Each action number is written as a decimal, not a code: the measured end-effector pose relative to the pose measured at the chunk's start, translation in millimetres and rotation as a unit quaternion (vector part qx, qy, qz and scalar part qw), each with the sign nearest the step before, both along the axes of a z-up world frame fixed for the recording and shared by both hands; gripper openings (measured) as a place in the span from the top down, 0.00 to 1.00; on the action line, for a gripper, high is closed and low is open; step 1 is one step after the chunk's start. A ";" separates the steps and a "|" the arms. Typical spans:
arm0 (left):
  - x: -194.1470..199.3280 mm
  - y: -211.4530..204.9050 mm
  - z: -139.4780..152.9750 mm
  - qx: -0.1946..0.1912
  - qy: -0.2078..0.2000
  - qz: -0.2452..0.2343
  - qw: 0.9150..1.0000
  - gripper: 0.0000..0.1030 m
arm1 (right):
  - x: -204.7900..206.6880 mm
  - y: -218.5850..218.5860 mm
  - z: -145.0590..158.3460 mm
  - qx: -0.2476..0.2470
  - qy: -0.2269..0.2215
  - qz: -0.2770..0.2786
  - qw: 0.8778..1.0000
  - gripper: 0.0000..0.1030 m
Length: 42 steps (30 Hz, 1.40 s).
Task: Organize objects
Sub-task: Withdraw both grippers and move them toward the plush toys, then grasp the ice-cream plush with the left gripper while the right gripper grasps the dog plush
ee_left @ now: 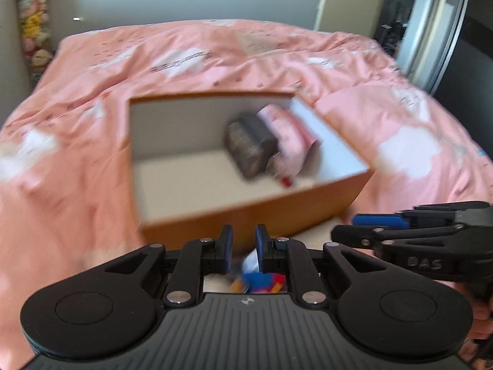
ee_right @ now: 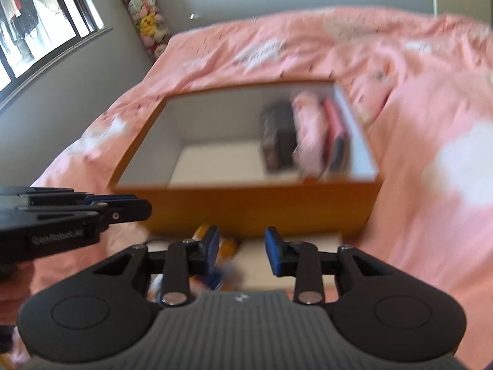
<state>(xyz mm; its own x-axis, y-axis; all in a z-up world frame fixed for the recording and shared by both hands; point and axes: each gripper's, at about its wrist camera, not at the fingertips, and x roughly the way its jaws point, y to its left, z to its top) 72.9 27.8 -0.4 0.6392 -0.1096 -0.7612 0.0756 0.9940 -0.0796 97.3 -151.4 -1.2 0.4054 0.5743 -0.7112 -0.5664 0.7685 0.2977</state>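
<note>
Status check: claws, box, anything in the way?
Left claw shut, right claw open, both empty. Orange box on bed, partly filled. Colourful packet lies below claws; nothing blocking.

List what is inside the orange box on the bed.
In the orange box, packed against one end: a dark blocky item, a pink soft bundle and a flat pink-red item by the wall. Blur hides what they are; the near floor is hidden by the front wall.

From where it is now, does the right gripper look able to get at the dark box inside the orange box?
Probably yes. The orange box is open-topped, the dark box stands uncovered against a pink packet, and the right gripper holds nothing.
</note>
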 end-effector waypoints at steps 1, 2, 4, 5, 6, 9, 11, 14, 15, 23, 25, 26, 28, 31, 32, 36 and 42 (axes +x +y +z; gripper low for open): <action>-6.6 2.8 -5.0 0.008 0.005 0.015 1.000 0.84 | -5.1 2.0 -4.3 -0.002 0.011 0.003 1.000 0.66; -10.9 5.4 -10.0 0.013 0.011 0.030 0.999 0.84 | -8.9 4.6 -8.5 -0.004 0.020 0.005 1.000 0.66; -18.7 10.1 -19.4 0.010 0.020 0.058 0.998 0.83 | -17.3 11.5 -14.5 -0.009 0.025 0.014 1.000 0.66; -24.1 13.2 -23.0 0.006 0.023 0.071 0.997 0.81 | -21.8 15.1 -15.8 -0.012 0.019 0.018 1.000 0.66; -26.6 16.2 -25.7 0.001 0.025 0.082 0.996 0.80 | -26.3 18.1 -16.4 -0.014 0.008 0.021 1.000 0.65; -39.5 17.6 -30.3 0.019 0.014 0.085 0.996 0.74 | -32.7 25.9 -16.3 -0.017 -0.008 0.038 0.999 0.65; -45.4 14.6 -30.8 0.048 -0.004 0.094 0.994 0.62 | -35.3 30.3 -16.8 -0.016 -0.008 0.050 0.999 0.66; -48.9 19.9 -30.2 0.042 -0.010 0.101 0.994 0.59 | -39.9 36.9 -19.3 -0.038 -0.011 0.055 0.998 0.65; -48.9 21.0 -30.2 0.045 -0.015 0.104 0.993 0.59 | -40.0 39.4 -20.6 -0.044 -0.008 0.055 0.997 0.65; -52.6 29.6 -37.6 0.058 -0.016 0.108 0.992 0.53 | -41.0 53.7 -31.0 -0.056 0.024 0.063 0.996 0.52; -51.8 27.8 -39.6 0.077 -0.014 0.110 0.991 0.52 | -41.1 58.7 -34.7 -0.063 0.029 0.064 0.996 0.46; -51.2 28.2 -40.9 0.078 -0.012 0.109 0.991 0.52 | -40.8 61.0 -37.2 -0.068 0.032 0.063 0.995 0.45; -51.0 30.6 -43.1 0.073 -0.009 0.110 0.991 0.52 | -39.0 64.8 -43.1 -0.077 0.042 0.061 0.994 0.43; -49.8 33.1 -45.8 0.074 -0.001 0.113 0.991 0.52 | -35.5 68.0 -50.3 -0.076 0.059 0.056 0.994 0.40; -49.6 34.2 -46.6 0.073 0.001 0.114 0.991 0.52 | -34.5 69.9 -52.1 -0.077 0.061 0.056 0.994 0.40; -49.3 38.4 -48.8 0.067 0.007 0.118 0.991 0.53 | -31.3 75.1 -60.1 -0.071 0.078 0.054 0.993 0.38; -49.5 38.6 -49.9 0.066 0.012 0.119 0.991 0.53 | -30.9 76.4 -63.9 -0.065 0.078 0.056 0.993 0.44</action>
<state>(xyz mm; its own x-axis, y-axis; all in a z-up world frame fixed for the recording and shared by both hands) 23.5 66.4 -50.3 0.6170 0.1444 -0.7736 -0.1628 0.9852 0.0541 66.3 -75.0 -65.1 0.2232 0.5083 -0.8317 -0.6053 0.7411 0.2905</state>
